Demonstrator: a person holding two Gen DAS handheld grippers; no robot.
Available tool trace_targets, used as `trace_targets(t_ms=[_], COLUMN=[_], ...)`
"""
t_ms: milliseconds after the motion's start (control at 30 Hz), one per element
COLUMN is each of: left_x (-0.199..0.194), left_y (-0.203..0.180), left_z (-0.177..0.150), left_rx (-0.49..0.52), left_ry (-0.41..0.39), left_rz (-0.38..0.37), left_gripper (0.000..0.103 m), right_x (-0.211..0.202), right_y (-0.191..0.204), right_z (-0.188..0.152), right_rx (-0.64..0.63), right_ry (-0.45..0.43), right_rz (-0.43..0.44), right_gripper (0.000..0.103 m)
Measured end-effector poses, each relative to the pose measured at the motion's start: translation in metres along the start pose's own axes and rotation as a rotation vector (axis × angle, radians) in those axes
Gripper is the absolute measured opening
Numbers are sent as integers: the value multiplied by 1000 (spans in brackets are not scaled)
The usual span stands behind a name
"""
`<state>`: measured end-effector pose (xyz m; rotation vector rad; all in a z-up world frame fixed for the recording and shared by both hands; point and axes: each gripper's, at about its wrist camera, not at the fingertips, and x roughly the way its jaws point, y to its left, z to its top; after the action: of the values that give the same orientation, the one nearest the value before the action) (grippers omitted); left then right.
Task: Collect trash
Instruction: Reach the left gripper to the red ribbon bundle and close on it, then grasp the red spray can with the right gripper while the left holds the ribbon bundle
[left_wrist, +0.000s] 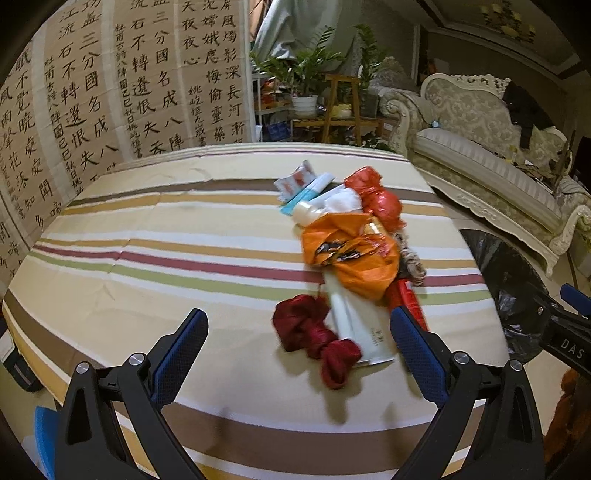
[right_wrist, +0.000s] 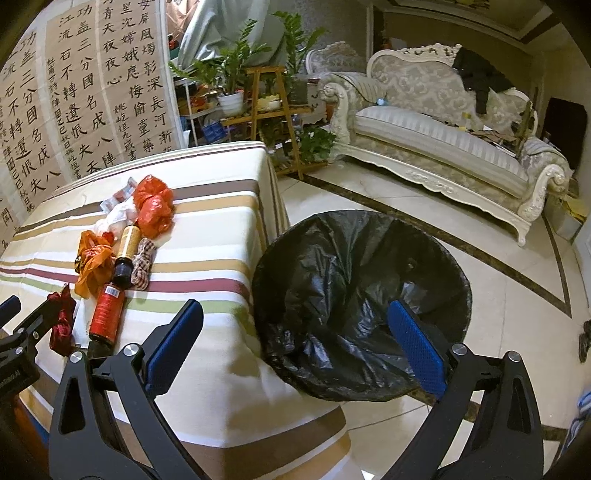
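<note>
Trash (left_wrist: 351, 254) lies near the table's right edge (right_wrist: 271, 206), bin (right_wrist: 362, 295) beside it; both jaws open, empty.

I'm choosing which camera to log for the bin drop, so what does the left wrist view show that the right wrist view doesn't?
Only the left wrist view shows the white tube lying under the orange bag, and the teal and white tube.

Only the right wrist view shows the inside of the black-lined bin on the floor, and the gold-capped bottle.

Both show the striped tablecloth, the dark red cloth, the red bottle, and each camera's own jaws standing open, empty.
</note>
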<state>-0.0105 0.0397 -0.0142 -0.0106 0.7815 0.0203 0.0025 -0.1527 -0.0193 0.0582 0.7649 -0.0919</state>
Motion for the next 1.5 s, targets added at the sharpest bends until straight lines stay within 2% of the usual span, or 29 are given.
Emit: trace_targets(t_ms=[133,167,200,233,333,533,700,867,967,1067,1133,1300,1433,1500], left_x=[2,3,4,6,14,19,18,15,15,19,22,22,21,20], left_y=[11,12,13,15,17,14,22,28,28,28,26,27,35,37], left_z=[3,2,2,1,0,-4,-6,-9,-7,-5,-5,-6,-7,-8], left_rx=[0,-3,-5,-10,-30,-16,-21,-27,-32,-30,-18,9,-6,-8], left_ry=[14,18,26,38,73,95,117,118,102,103,114,105,103,100], left_rz=[-4,-3,0,5,-11,-20,-43,-28,-23,-31,-30,-40,-51,-45], left_gripper=[93,89,77,73,71,71,57,56,62,62,55,25,23,23], right_x=[3,4,4,5,8,11,11,8,6,4,3,0,-2,-3], right_y=[6,7,8,9,10,12,16,20,24,26,29,40,53,60], right_z=[1,0,0,0,1,0,0,-2,-2,-2,-2,-1,0,0], right_rx=[-11,-14,-15,-17,-17,-20,-27,-33,-37,-43,-48,-68,-92,-104], right_ry=[11,12,14,16,22,33,33,31,30,27,25,21,17,18], right_rz=[11,13,14,15,18,25,34,41,43,45,47,52,62,71], right_gripper=[91,91,91,91,91,91,91,91,91,91,91,91,90,85])
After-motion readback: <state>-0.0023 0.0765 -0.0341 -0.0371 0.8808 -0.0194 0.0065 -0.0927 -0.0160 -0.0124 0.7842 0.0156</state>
